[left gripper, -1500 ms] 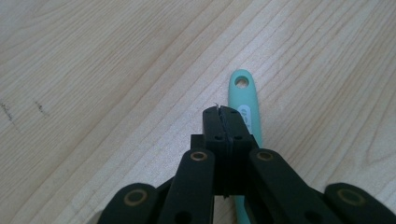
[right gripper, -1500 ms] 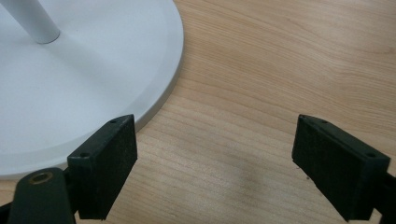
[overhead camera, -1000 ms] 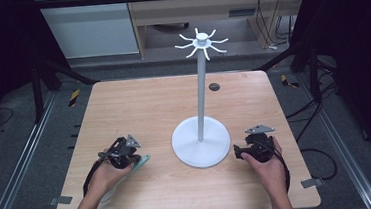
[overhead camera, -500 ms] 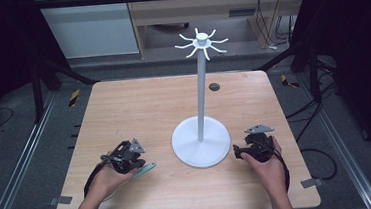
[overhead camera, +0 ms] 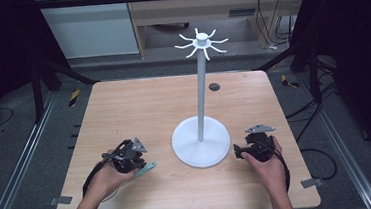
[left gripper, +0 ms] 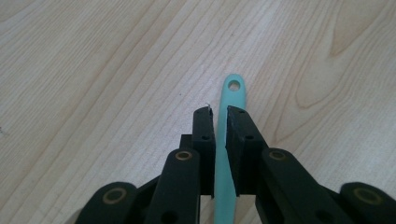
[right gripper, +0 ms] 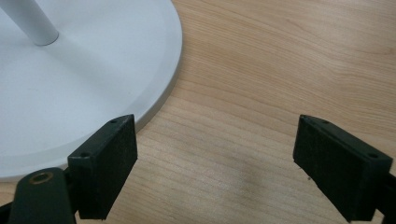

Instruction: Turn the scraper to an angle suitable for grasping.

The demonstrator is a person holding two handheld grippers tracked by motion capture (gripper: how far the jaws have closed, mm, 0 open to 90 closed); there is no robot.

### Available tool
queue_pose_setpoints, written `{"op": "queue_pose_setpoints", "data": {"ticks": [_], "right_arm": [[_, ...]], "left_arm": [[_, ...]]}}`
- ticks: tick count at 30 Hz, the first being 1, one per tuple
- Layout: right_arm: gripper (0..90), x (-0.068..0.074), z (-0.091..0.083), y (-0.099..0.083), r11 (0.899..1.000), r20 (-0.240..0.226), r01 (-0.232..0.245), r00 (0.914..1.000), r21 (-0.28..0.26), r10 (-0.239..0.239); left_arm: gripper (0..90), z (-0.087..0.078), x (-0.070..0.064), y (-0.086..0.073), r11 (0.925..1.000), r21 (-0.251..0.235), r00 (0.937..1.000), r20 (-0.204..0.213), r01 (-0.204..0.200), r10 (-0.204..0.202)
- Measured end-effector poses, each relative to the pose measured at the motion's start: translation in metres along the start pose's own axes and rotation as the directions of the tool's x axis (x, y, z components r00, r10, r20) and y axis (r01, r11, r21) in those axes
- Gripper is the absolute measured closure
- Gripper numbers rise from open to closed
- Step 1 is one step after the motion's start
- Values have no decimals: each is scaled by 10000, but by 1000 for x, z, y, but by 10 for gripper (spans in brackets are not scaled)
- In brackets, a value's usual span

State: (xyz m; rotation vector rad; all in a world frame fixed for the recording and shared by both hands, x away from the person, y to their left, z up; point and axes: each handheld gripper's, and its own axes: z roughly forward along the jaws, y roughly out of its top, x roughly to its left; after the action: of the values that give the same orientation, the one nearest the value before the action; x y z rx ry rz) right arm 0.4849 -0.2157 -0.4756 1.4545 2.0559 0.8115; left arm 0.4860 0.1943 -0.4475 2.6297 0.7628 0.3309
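Teal handle (left gripper: 226,154), thin w/ a round hole at its far tip, sits clamped between the jaws of the left gripper (left gripper: 218,126); jaws pressed onto it from both sides, tip poking out past them over the wood. In the high view the left gripper (overhead camera: 137,161) is low over the front-left part of the counter (overhead camera: 138,103), held in the person's left hand (overhead camera: 106,176), w/ the teal piece (overhead camera: 146,170) sticking out toward the stand, not touching it. Can't tell if the piece touches the wood or hangs just above it.

White stand (overhead camera: 200,98): round flat base (overhead camera: 186,144) on the counter near the middle-front, thin upright pole, crown of short curved hooks (overhead camera: 202,44) at the top. Hooks bare.

Right gripper (overhead camera: 238,150) in the right hand (overhead camera: 268,165), front-right, just beside the base's edge, pointing toward it. In the right gripper view its jaws stand wide apart w/ bare wood between them; the left-side jaw overlaps the base rim (right gripper: 168,88) in the picture, contact can't be told. Pole foot (right gripper: 30,21) shows at top left.

Small dark round spot (overhead camera: 214,86) on the counter behind the stand, to its right.
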Motion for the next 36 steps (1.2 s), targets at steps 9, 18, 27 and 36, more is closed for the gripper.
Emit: {"op": "queue_pose_setpoints", "data": {"ticks": [9, 18, 27, 36], "right_arm": [[138, 0, 0, 0, 10000, -52, -13, 10000, -32, 13], [138, -1, 0, 0, 10000, -59, -20, 10000, -36, 20], [137, -1, 0, 0, 10000, -92, -13, 10000, -40, 13], [136, -2, -1, 0, 10000, -98, -65, 9999, -34, 65]], "left_arm": [[644, 10, -7, 10, 9962, 846, 9997, -86, -208, 216], [635, 15, -10, 20, 9906, 1285, 9989, 5, -462, 466], [647, 22, -10, 25, 9780, 1938, 9969, 311, -776, 729], [671, 27, -7, 25, 9756, 2066, 9966, 483, -746, 660]]}}
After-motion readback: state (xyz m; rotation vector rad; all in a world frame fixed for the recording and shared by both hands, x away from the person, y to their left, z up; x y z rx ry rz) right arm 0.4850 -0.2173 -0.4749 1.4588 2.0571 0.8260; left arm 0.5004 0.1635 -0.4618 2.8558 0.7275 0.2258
